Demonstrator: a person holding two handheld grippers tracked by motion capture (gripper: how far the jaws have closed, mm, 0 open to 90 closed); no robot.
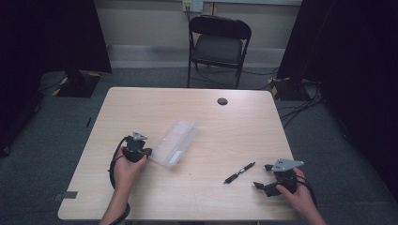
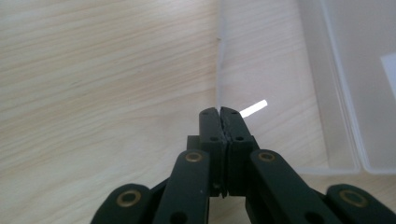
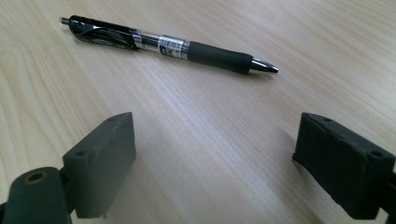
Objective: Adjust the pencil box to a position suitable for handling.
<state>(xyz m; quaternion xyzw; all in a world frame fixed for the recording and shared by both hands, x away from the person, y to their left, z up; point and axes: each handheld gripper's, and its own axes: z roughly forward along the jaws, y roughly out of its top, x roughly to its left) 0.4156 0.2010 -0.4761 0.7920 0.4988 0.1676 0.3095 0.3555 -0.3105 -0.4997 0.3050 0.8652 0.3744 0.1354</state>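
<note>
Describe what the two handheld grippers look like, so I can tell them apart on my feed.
Both are black two-jaw tools. The left gripper carries a small grey three-cornered plate on top and a black cable looping behind the hand. The right gripper has a larger grey plate with small holes, blocky jaws and a black cable. Brass-coloured rivets mark the linkages. No sleeves visible.

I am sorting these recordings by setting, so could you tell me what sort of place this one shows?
Probably a lab or studio room set up for recording. A plain wooden table stands on grey carpet, black curtains hang at both sides, and cables trail across the floor near a folding chair.
</note>
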